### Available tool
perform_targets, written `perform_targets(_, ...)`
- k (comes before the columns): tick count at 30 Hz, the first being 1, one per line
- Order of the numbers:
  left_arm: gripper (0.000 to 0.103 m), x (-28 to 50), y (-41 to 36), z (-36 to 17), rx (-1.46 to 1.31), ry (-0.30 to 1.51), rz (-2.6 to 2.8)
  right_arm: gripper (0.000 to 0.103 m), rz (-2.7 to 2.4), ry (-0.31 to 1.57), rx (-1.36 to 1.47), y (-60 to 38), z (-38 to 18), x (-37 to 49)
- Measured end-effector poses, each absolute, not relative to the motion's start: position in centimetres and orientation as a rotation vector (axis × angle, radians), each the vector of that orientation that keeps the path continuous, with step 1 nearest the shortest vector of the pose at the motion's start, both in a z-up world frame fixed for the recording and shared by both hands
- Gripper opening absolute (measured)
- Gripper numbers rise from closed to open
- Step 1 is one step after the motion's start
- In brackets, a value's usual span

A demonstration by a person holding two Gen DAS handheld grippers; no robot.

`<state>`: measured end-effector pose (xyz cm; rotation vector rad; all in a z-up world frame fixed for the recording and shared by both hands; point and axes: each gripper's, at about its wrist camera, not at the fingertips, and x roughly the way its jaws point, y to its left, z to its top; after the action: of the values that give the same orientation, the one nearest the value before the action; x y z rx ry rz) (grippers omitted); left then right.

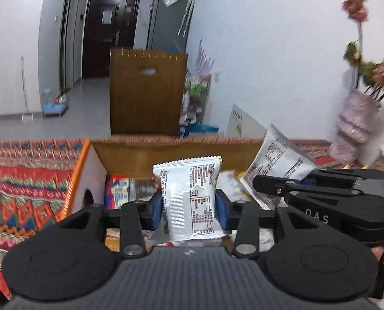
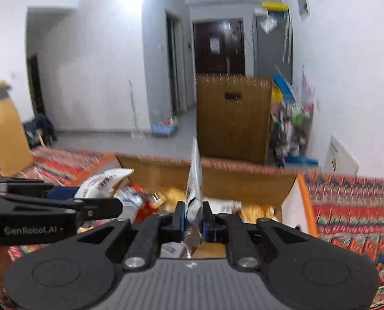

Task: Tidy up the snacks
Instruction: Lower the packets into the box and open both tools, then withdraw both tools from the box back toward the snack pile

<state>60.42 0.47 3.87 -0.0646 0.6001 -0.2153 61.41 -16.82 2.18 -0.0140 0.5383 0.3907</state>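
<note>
My left gripper (image 1: 189, 206) is shut on a white snack packet (image 1: 186, 180), held upright between its blue pads over an open cardboard box (image 1: 179, 152). To its right, my right gripper (image 1: 279, 180) is shut on a second white packet (image 1: 277, 157), tilted above the box's right end. In the right wrist view that gripper (image 2: 194, 214) pinches its packet (image 2: 195, 175) edge-on over the box (image 2: 230, 178). The left gripper (image 2: 88, 196) reaches in from the left with its own packet (image 2: 104, 180). Several loose snacks (image 2: 145, 201) lie inside the box.
A colourful patterned cloth (image 1: 24, 180) covers the surface around the box. A vase of pink flowers (image 1: 354, 118) stands at the right, a yellow bottle (image 2: 6, 129) at the far left. A tall brown carton (image 1: 148, 93) and a leaning white board (image 1: 243, 124) stand on the floor beyond.
</note>
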Motion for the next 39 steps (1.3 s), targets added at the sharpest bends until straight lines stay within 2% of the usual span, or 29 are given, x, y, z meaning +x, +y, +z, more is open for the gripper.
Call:
perform_targets(2,0.045,61.2,0.9,2.6,-0.065,0.632,-0.198,0.025,0.378,0.554,-0.019,-16.3,1.0,62.2)
perform_targets(4,0.051,61.5,1.1,1.5,-0.065,0.656,-0.182,0.031,0.381,0.585,-0.026,-16.0,0.0,62.5)
perform_targets(6,0.060,61.5,1.2,1.1,-0.058,0.665,-0.178,0.045,0.369,0.595,-0.020,-16.1,-0.5,62.5)
perform_targets(7,0.063,61.7,1.3,1.0,-0.059,0.663,-0.179,0.048,0.368,0.596,-0.018,-16.1,-0.7,62.5)
perform_targets(11,0.068,61.3,1.1,1.1,-0.049,0.657,-0.174,0.050,0.358,0.592,-0.023,-16.1,-0.7,62.3)
perform_targets(22,0.075,60.7,0.9,2.3,-0.034,0.630,-0.182,0.057,0.327,0.574,-0.037,-16.7,0.8,62.0)
perform_targets(29,0.087,56.2,1.4,4.9,-0.011,0.564,-0.180,0.083,0.323,0.507,-0.026,-17.5,3.2,57.9)
perform_targets(37,0.088,48.8,1.9,7.7,-0.024,0.511,-0.161,0.085,0.345,0.450,0.001,-17.9,5.6,51.2)
perform_targets(39,0.091,46.4,1.9,8.2,-0.011,0.486,-0.156,0.086,0.361,0.439,0.011,-18.0,5.8,48.9)
